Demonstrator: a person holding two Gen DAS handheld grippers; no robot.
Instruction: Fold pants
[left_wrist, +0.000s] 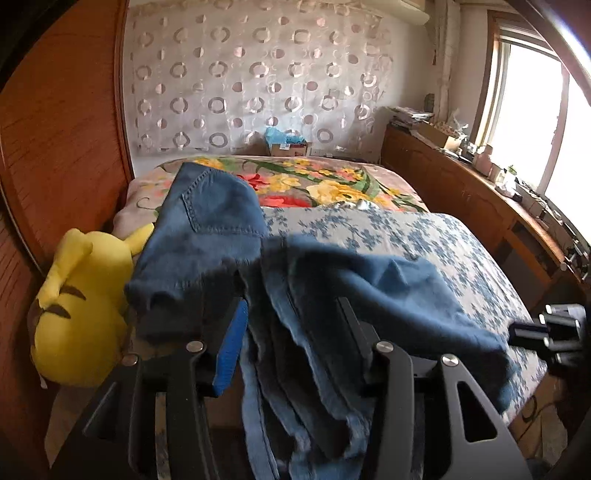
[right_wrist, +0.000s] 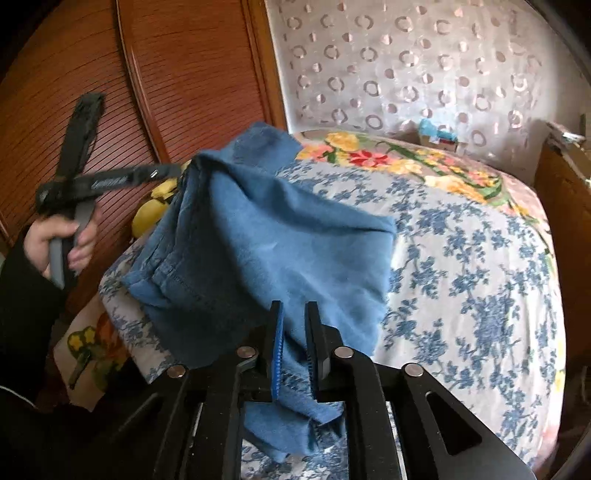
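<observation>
The blue denim pants (left_wrist: 221, 221) lie in a rumpled heap on the bed, with one end lifted toward me. My left gripper (left_wrist: 291, 325) is open; its fingers stand wide apart and loose denim lies between them without being pressed. In the right wrist view a hand holds that left gripper (right_wrist: 125, 140) at the pants' left edge, jaws spread. My right gripper (right_wrist: 295, 343) is shut on a fold of the pants (right_wrist: 280, 236), which hangs down through its narrow jaws. In the left wrist view the right gripper (left_wrist: 517, 332) holds the cloth's right end.
The bed carries a blue-flowered sheet (right_wrist: 461, 258) and a bright floral blanket (left_wrist: 314, 181) farther back. A yellow plush toy (left_wrist: 81, 306) lies at the bed's left edge against a wooden wardrobe (right_wrist: 166, 74). A cluttered wooden sideboard (left_wrist: 461, 184) runs along the right under the window.
</observation>
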